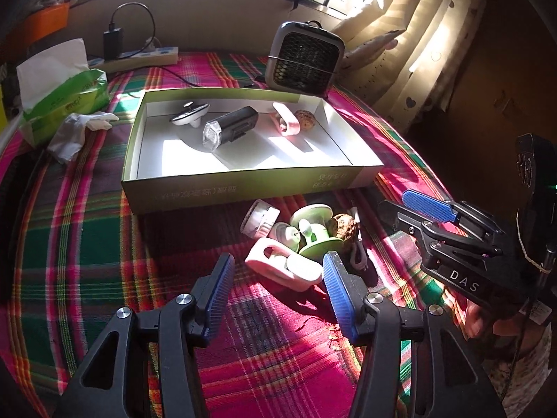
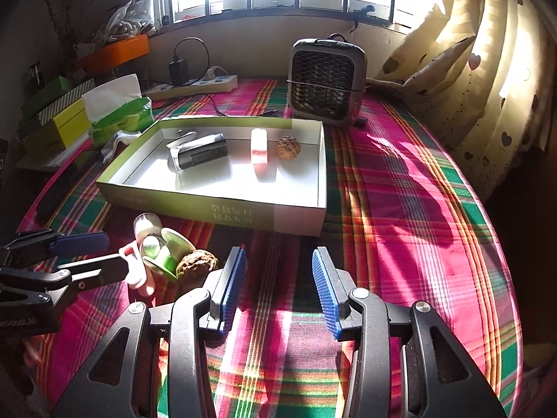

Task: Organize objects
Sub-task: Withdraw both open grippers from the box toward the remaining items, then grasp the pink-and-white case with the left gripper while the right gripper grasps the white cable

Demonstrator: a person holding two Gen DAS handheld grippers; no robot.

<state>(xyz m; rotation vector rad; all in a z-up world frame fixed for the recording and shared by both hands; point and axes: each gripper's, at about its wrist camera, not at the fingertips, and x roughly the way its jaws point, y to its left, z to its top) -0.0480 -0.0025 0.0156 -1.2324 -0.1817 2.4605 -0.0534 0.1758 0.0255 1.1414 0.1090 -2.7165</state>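
A shallow cardboard box (image 1: 243, 188), green outside and white inside, is lying open on a plaid cloth (image 1: 87, 244). Inside it are resting, from left to right in the left wrist view, a white mushroom-shaped piece (image 1: 189, 115), a black cylindrical bike light (image 1: 229, 127) with a clear faceted lens, a pink looped clip (image 1: 285, 120) and a wrinkled brown walnut (image 1: 305, 118).

In front of the box's near wall a loose pile is sitting on the cloth: a small clear jar (image 1: 259, 219), a pale green spool (image 1: 313, 230), a second walnut (image 1: 343, 227) and a second pink clip (image 1: 282, 264), all touching or nearly so.

The left gripper (image 1: 275, 280) is hovering with its ribbed blue pads spread wide on either side of the second pink clip, gripping nothing. The right gripper (image 2: 278, 278) is standing partly open above bare cloth, empty, with the second walnut just beside its left pad.

Behind the box a grey mesh-fronted fan (image 1: 304, 57) is standing upright.
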